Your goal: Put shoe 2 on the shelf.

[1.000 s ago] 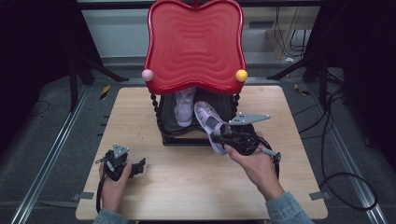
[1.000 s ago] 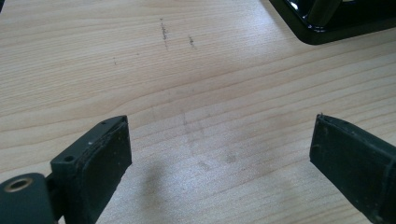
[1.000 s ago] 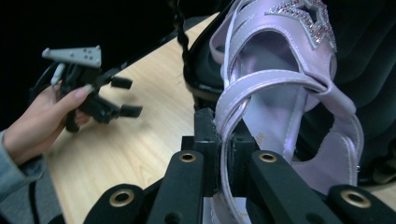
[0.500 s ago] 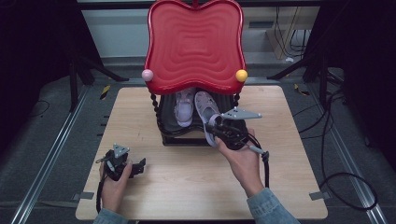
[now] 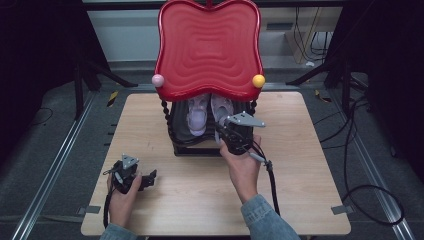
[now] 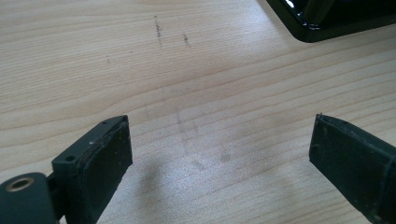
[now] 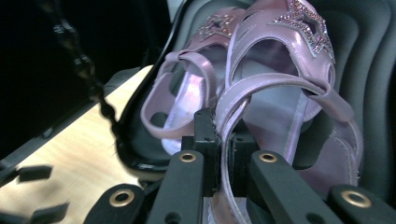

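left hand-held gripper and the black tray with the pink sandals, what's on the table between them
Nothing: bare wood lies between the left hand-held gripper and the black tray, seen in the high view. The left gripper view shows the same bare table ahead of its open jaws.

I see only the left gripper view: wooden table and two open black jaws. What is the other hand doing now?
Observer: The right tongs are shut on the heel strap of a pink sandal.
Operator: Where is this sandal?
Observer: On the lower black tray of a stand, under its red top tray, as the high view shows.
Operator: Is it alone there?
Observer: No, a second pink sandal lies beside it, to its left in the high view.
Operator: And my left tongs?
Observer: The left tongs rest low over the table, apart from the stand.
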